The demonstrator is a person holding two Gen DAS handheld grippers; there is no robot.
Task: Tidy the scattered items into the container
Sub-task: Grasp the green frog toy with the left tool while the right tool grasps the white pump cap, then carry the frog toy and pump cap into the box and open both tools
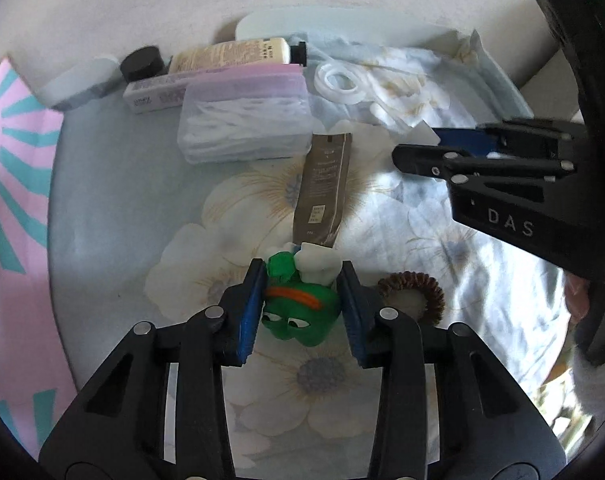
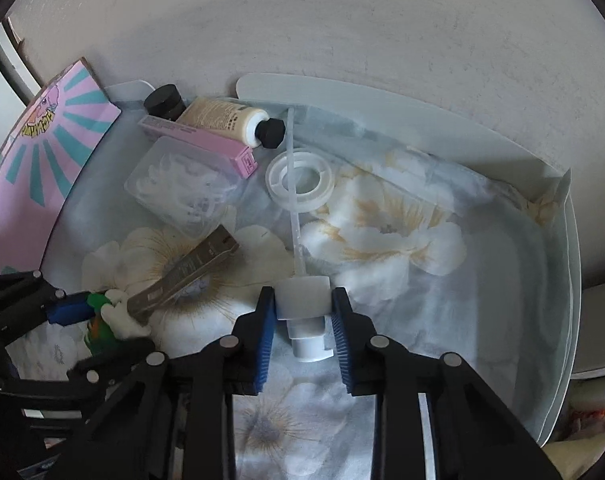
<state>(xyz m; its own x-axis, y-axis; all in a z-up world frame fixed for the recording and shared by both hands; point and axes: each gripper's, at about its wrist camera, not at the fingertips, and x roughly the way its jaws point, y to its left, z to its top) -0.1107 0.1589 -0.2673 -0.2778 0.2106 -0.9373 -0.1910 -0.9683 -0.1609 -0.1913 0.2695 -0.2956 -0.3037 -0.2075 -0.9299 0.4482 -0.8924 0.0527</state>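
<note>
Green frog toy [image 1: 300,306], with white hands and an orange mouth, sits clamped in my left tongs [image 1: 300,300] above the floral-lined container [image 2: 558,264]. My right tongs [image 2: 302,320] grip a white pump head [image 2: 302,300], its long dip tube pointing ahead. I judge the tube could snag the tape ring [image 2: 300,178] beneath it, or the frog could catch the brown sachet [image 1: 322,188] it touches.

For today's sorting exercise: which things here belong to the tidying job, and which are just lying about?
Job: frog toy in left gripper; pump in right gripper; container; sachet; hair tie.

Lying about: pink card; floral cloth.
</note>
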